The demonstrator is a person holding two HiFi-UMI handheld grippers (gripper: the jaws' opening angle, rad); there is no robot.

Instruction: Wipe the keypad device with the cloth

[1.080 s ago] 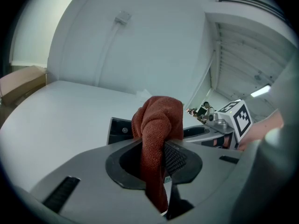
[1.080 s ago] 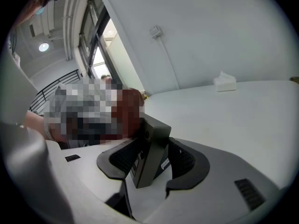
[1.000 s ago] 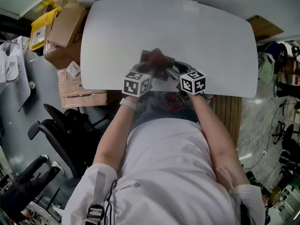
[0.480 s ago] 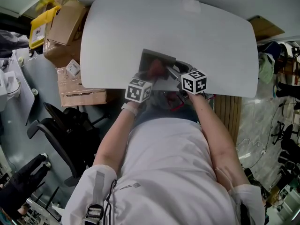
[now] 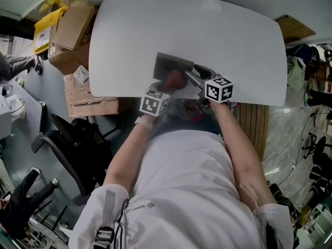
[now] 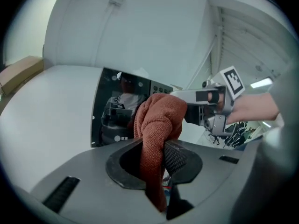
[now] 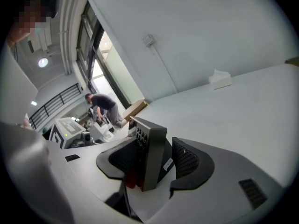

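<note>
The keypad device [image 5: 173,65], a dark grey slab with a glossy black face, is over the near part of the white table [image 5: 129,35]. My right gripper [image 5: 195,77] is shut on its right end. In the right gripper view the device [image 7: 150,148] stands edge-on between the jaws, its buttons showing. My left gripper [image 5: 168,88] is shut on a bunched rust-red cloth [image 5: 175,79]. The cloth [image 6: 159,120] rests against the device's face [image 6: 117,107], which reflects the gripper. The right gripper [image 6: 211,107] shows beyond it.
A small white box [image 5: 210,5] lies at the table's far edge. Cardboard boxes [image 5: 72,30] and a yellow bin [image 5: 45,29] stand on the floor at left, with a black office chair [image 5: 72,139] nearer. A person [image 7: 100,104] bends over equipment far off.
The left gripper has drawn the cloth back across the device toward the table's near edge, uncovering the device's far part. The right gripper has shifted slightly right, still holding the device.
</note>
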